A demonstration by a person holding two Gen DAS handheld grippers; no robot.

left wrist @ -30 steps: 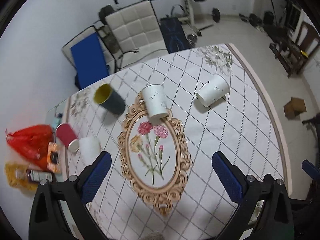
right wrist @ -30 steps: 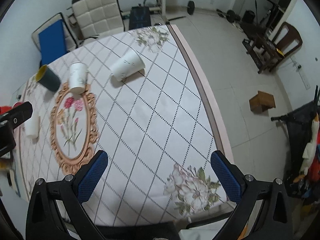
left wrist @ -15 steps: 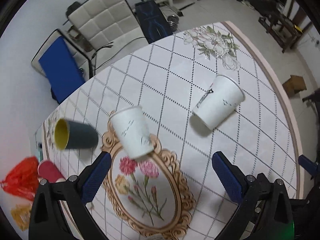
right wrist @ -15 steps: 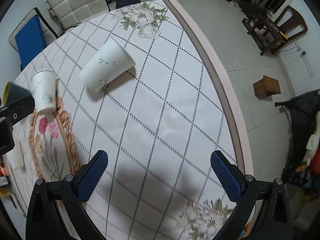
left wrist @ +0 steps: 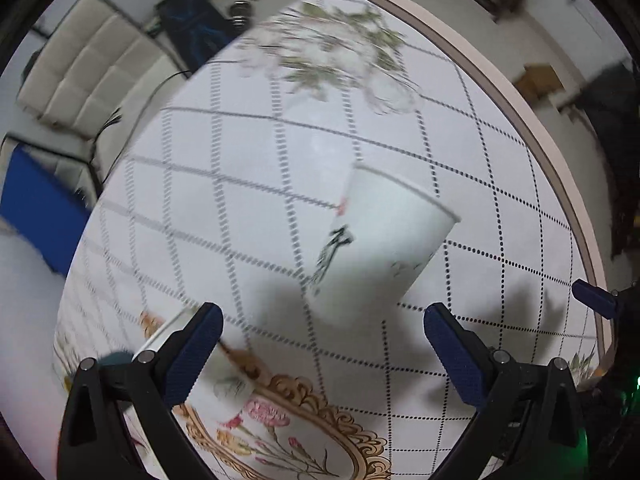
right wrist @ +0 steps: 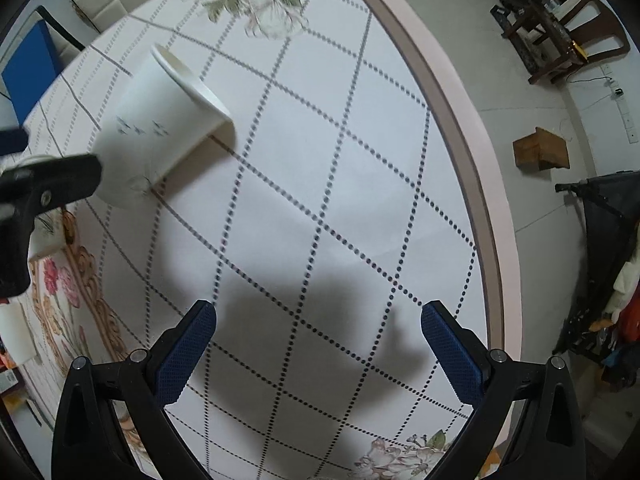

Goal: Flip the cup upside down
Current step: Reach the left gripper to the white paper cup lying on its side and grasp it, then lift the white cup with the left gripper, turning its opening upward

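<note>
A white paper cup with small dark markings lies on its side on the checked tablecloth, its mouth pointing to the far right. It also shows in the right wrist view. My left gripper is open and empty, just short of the cup's closed end. A finger of the left gripper shows at the left of the right wrist view, beside the cup's base. My right gripper is open and empty over bare cloth, nearer than the cup and to its right.
A second white cup lies behind my left gripper's left finger by the gold-framed flower print. Another white cup shows at the far left. The table's right edge drops to the floor. White chairs stand beyond.
Both grippers have moved forward and lower toward the lying white cup, which now looks much larger. The left gripper has closed in on its base. Both stay open.
</note>
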